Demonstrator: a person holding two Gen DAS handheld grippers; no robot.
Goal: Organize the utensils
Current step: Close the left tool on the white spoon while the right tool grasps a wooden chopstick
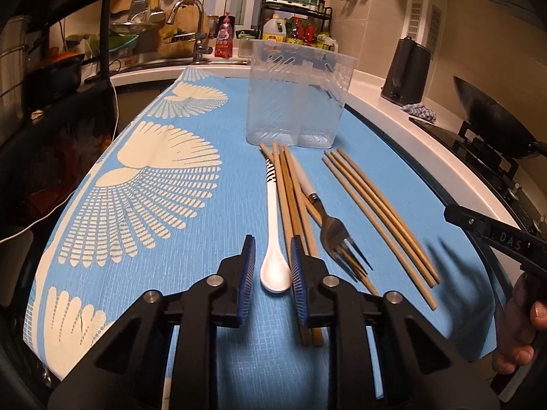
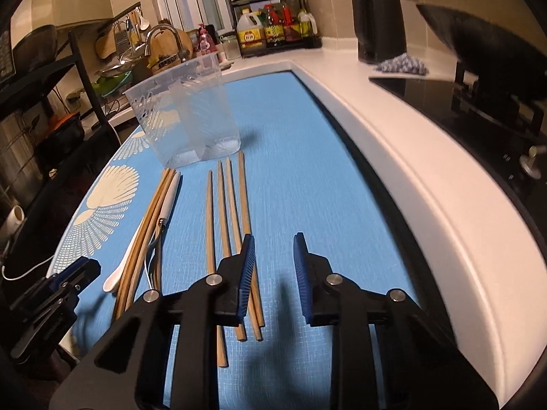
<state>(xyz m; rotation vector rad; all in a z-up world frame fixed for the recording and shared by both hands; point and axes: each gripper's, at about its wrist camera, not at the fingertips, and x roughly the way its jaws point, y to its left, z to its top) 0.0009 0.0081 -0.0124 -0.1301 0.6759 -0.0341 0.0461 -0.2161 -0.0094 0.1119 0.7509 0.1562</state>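
A white spoon (image 1: pixel 272 239) lies on the blue mat (image 1: pixel 393 177) in the middle of the left wrist view, with its round bowl near the bottom and its striped handle pointing up the frame. The left claw (image 1: pixel 272 266) is spread wide, with one blue finger on each side of the spoon's bowl, and it is not pinching anything. Just to the right of the spoon is a bunch of wooden chopsticks (image 1: pixel 290 198) that cross over each other, and a metal fork (image 1: pixel 336 235) with a white handle lies on top of them. A little more to the right, four more chopsticks (image 1: pixel 383 215) lie side by side on the mat. Above all of these, in the upper middle of the frame, stands a clear plastic holder (image 1: pixel 294 99), upright, with a wall down its middle. At the right edge a hand (image 1: pixel 523 331) holds the other black tool. In the right wrist view, the right claw (image 2: pixel 273 263) is spread wide too and pinches nothing; its left finger (image 2: pixel 248 266) is over the near ends of the four chopsticks (image 2: pixel 227 212), and bare blue mat (image 2: pixel 307 171) shows between the fingers. The spoon (image 2: pixel 118 275), the fork (image 2: pixel 160 225) and the crossed chopsticks (image 2: pixel 147 232) are at the lower left, and the clear holder (image 2: pixel 184 116) stands at the upper left. A white counter (image 2: pixel 393 136) runs along the right of the mat, with a black wok (image 2: pixel 478 41) at the upper right.
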